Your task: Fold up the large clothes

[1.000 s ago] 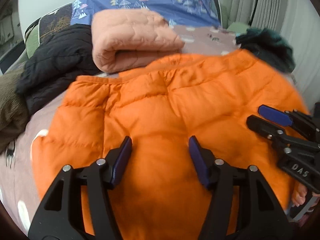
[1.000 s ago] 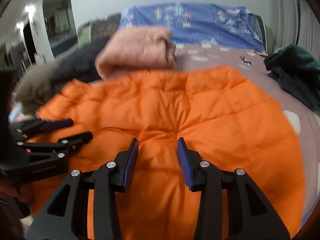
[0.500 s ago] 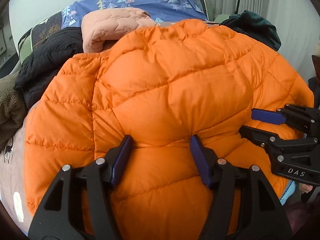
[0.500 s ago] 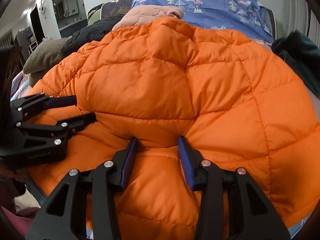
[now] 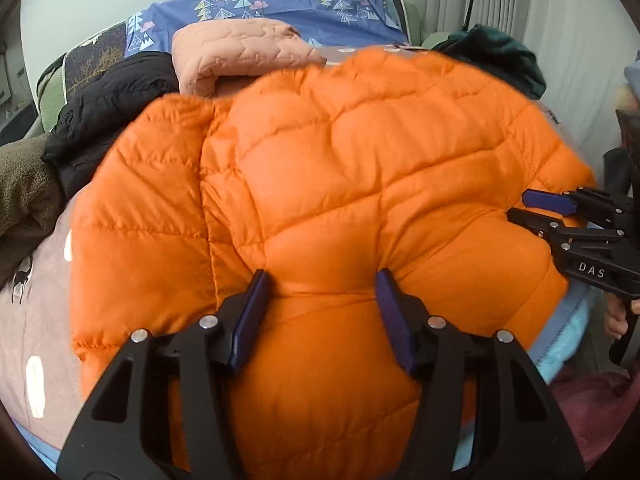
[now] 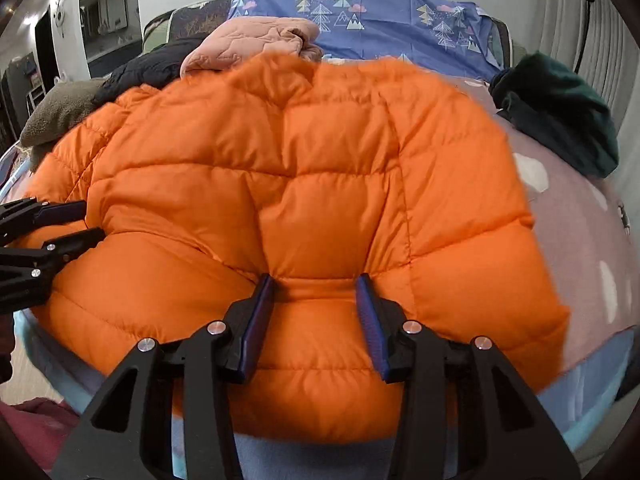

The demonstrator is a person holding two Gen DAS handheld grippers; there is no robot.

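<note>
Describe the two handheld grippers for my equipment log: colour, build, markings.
The left gripper and the right gripper look alike: black plastic two-finger frames with triangular cut-outs, silver rivets and flat blue pads. The right gripper's body carries white letters "DAS". No cables or sleeves show.

Lettering: "DAS", in white capitals
Carrier: the black body of the right gripper (image 5: 520, 206), seen in the left wrist view
Place: on the gripper's side face, behind its two fingers, at the right edge of the orange puffer jacket (image 5: 340, 200)
Legibility: clear, all three letters readable
Other readable text: none; the blue sheet (image 6: 400, 16) behind the jacket bears only printed trees, clouds and mountains, no words
</note>
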